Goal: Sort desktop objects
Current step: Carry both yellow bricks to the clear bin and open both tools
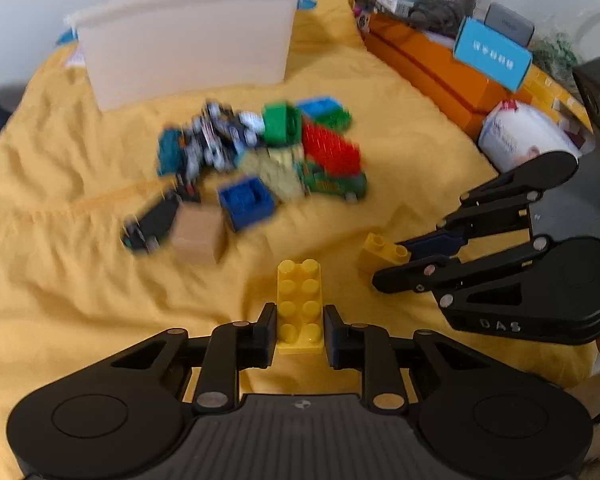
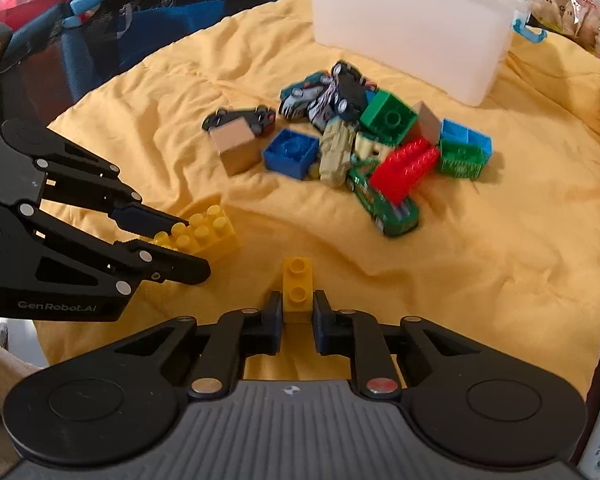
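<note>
My left gripper (image 1: 300, 330) is shut on a long yellow brick (image 1: 300, 304), which also shows in the right wrist view (image 2: 206, 232). My right gripper (image 2: 297, 312) is shut on a small yellow two-stud brick (image 2: 298, 286), which also shows in the left wrist view (image 1: 382, 252). Both bricks are held just above the yellow cloth (image 2: 480, 260). A pile of toys lies ahead: a red brick (image 2: 406, 168), a green brick (image 2: 388, 116), a blue brick (image 2: 292, 152), a wooden cube (image 2: 236, 144), toy cars (image 2: 332, 92). Each gripper shows in the other's view: the right one (image 1: 392, 264), the left one (image 2: 192, 244).
A white plastic bin (image 1: 188, 44) stands behind the pile, also in the right wrist view (image 2: 412, 20). An orange box (image 1: 432, 64) and clutter line the right side. A dark blue bag (image 2: 100, 32) sits off the cloth's left edge.
</note>
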`<state>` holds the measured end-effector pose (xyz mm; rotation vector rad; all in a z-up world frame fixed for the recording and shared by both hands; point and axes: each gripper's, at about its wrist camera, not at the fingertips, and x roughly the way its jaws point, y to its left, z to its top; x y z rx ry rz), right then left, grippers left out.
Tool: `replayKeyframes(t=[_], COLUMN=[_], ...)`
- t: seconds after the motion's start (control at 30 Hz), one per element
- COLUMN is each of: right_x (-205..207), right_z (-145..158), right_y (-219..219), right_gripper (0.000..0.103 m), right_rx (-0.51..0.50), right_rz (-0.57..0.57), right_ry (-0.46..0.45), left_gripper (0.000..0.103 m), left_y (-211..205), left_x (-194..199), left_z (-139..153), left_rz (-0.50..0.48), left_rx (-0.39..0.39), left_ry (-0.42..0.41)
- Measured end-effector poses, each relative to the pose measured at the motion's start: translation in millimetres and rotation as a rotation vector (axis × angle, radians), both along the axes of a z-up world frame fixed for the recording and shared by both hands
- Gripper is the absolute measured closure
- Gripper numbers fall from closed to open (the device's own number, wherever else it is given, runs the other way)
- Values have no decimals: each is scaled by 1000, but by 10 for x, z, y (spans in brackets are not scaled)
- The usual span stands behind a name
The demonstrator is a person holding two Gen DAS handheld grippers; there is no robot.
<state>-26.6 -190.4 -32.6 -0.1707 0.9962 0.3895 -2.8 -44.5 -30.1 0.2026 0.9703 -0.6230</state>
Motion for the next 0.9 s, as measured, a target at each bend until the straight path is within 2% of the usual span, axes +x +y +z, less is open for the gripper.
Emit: replayKeyframes(t=[0.2, 0.47, 0.6, 0.67, 0.77, 0.9], right_x=[363, 1170, 1552, 1721, 2044, 2379], right_z=[398, 1049, 1277, 1347, 1384, 1265], right_y=[-2, -37, -65, -80, -122, -137], right_gripper=[86, 86, 86, 86, 86, 85], right_rx=[-9, -19, -1, -3, 5, -23], right_rz=[-44, -95, -119, -148, -202, -275], right_ry=[-114, -307, -365, -387, -376, -333], left_gripper=[76, 76, 76, 76, 76, 76], left_y=[71, 98, 74, 41, 10, -52], left_x=[495, 1422, 1883, 2119, 2427, 2705], left_z=[567, 1247, 1528, 1614, 1664, 1528], left_rz=[24, 49, 56, 67, 99, 119], left_rx=[-43, -51, -57, -44, -66, -37], left_ry=[-141, -265, -317, -342, -324, -311])
